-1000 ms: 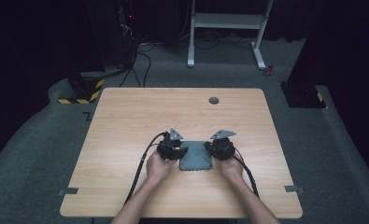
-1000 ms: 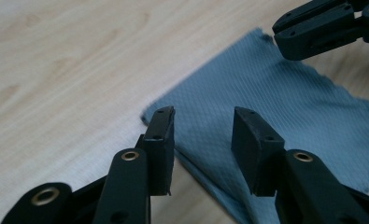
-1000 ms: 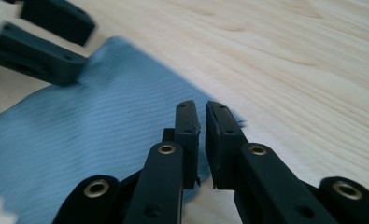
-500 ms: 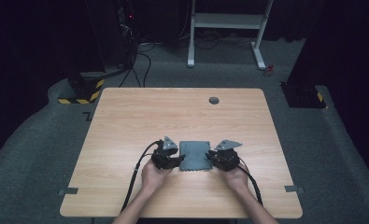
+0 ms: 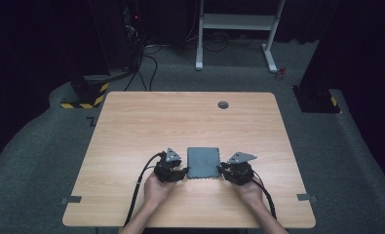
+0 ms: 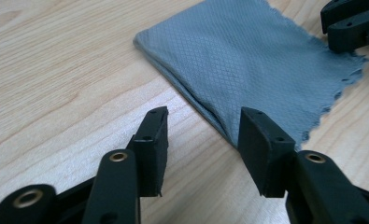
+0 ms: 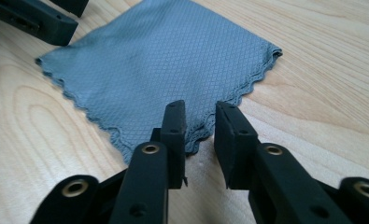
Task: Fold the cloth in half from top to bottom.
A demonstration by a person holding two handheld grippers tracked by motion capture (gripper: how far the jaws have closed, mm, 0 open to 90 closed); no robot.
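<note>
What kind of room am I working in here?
Likely a lab or recording studio: a bare wooden table on grey carpet, black curtains around it, equipment with cables and hazard-striped bases behind, plus a white desk frame.

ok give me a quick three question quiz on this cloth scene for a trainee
1. True or false: the grey cloth lies flat and folded on the wooden table.
2. Which is right? A: both grippers clamp the cloth. B: the left gripper and the right gripper each stand open at a near corner of the cloth. C: one gripper lifts the cloth off the table.
3. What kind of edge does the cloth show toward the right gripper?

Key: 1 true. 2 B; both sets of jaws have just been opening, with no cloth pinched between the pads. 3 a scalloped, wavy edge.
</note>
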